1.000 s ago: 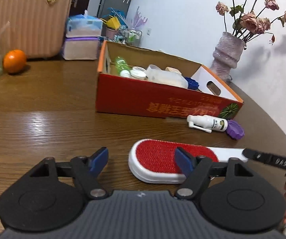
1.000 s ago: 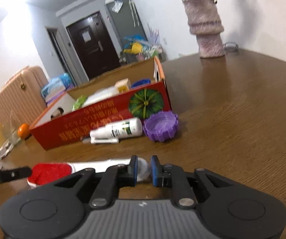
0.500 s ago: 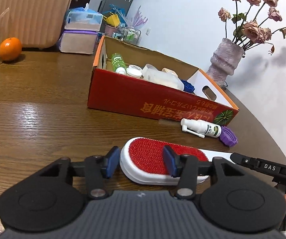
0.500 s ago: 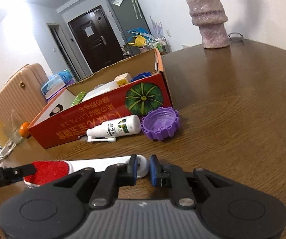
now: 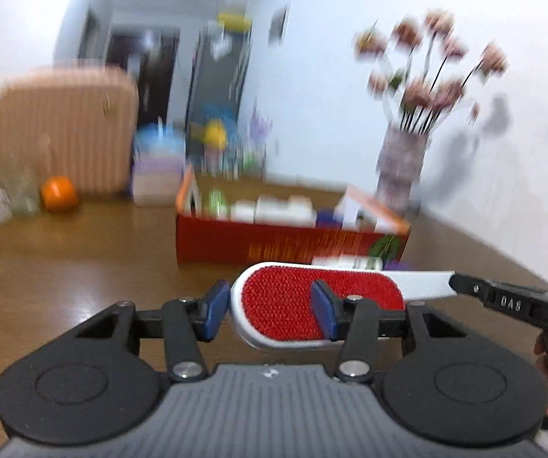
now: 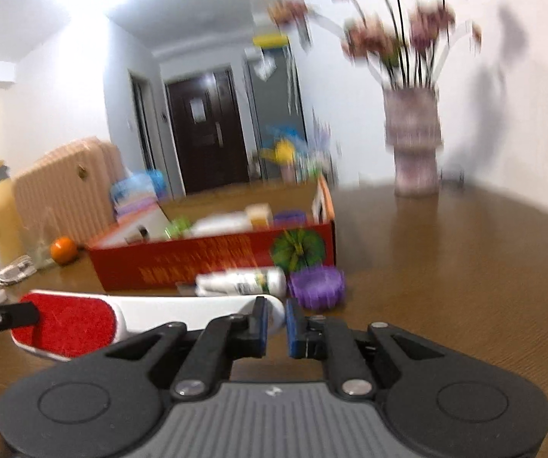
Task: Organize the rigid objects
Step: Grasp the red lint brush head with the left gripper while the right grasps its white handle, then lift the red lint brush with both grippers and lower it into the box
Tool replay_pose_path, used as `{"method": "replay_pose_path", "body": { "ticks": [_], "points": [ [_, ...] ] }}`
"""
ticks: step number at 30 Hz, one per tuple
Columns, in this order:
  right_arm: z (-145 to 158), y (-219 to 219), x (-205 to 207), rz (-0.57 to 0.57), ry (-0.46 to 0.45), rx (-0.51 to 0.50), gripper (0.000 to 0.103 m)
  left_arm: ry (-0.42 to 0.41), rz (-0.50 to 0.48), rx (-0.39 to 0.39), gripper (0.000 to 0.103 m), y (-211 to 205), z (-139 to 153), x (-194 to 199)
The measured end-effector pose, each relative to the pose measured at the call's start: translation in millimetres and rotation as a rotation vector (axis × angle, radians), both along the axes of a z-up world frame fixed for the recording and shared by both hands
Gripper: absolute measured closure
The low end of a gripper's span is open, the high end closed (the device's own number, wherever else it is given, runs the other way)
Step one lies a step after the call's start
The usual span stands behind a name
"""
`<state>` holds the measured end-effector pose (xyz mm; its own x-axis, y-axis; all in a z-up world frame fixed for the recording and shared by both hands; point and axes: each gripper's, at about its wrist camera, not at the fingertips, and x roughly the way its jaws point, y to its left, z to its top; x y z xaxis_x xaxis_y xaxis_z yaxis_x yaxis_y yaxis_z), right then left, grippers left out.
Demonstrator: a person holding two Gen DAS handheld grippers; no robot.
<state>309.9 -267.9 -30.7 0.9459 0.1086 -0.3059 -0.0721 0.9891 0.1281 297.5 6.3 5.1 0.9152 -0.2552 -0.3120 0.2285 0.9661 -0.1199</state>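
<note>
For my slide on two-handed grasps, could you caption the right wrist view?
Right gripper shut on the white handle of the lint brush, red box beyond.

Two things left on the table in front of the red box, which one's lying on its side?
The white spray bottle: it lies lengthwise along the red box. The purple lid right of it sits flat, open side up.

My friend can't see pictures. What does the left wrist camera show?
The left gripper clamps the red head of a white lint brush; the right gripper holds its handle. Behind stands a blurry red box on a wooden table.
</note>
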Motion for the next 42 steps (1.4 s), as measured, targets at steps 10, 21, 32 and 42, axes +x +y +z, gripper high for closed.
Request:
{"method": "replay_pose_path", "body": {
  "ticks": [10, 21, 32, 42],
  "points": [
    [10.9, 8.9, -96.2, -0.063, -0.219, -0.007, 0.093, -0.213, -0.003, -0.004, 0.054, -3.9, 10.8, -87.2],
    [74.2, -1.3, -50.0, -0.046, -0.321, 0.005, 0.092, -0.332, -0.01, -0.029, 0.054, -7.2, 64.9, -42.3],
    [141.7, -17.6, 94.3, 0.053, -0.192, 0.067, 0.093, -0.187, -0.018, -0.032, 0.054, -3.5, 137.0, 103.8],
    [83.2, -21.5, 239.7, 0.108, 0.278, 0.114, 0.093, 0.22, 0.023, -0.036, 0.054, 5.7, 71.3, 228.2]
  ]
}}
